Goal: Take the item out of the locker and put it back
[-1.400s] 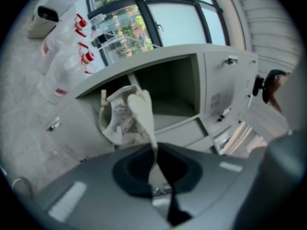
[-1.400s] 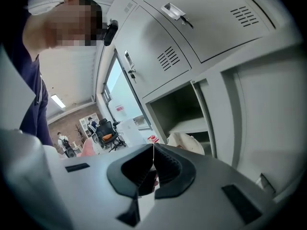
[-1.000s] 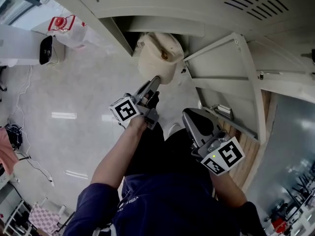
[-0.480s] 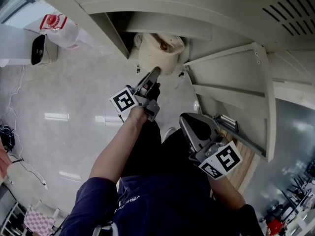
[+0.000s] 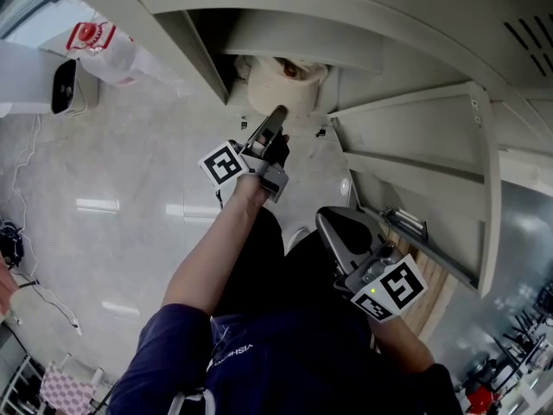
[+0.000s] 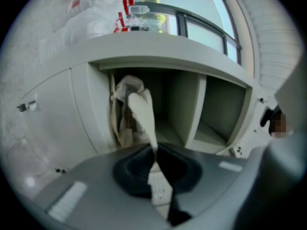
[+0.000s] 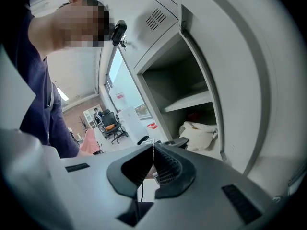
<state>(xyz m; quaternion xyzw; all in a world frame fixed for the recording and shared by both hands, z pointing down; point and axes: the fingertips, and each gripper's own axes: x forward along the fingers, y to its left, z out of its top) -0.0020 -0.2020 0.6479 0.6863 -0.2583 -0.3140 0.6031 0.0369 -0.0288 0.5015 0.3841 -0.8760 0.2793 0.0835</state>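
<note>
Carried the soft cream cloth bag (image 5: 283,85) further in over the last second: hung at the mouth of the pale grey metal locker (image 5: 346,15) a moment before, now sat inside the open compartment, close to its left wall as seen in the left gripper view. Followed it in with the left gripper (image 5: 278,112), closer to the opening than before. Kept those jaws pinched together on a narrow cream strap (image 6: 144,116) of the bag, with the strip running from between the pads up to the slumped cloth. Showed no loosening of that pinch. Held the right gripper (image 5: 335,223) low by the lap, well apart from the bag, jaws pressed together with nothing between them; did no work on the bag. Left the pale locker door (image 5: 415,137) swung wide open to the right.

Judged from this: put-back half of the task nearly finished, with the bag already within the compartment. Remained only to let go of the strap, draw the left gripper clear without dragging the cloth back out, and perhaps shut the door.
</note>
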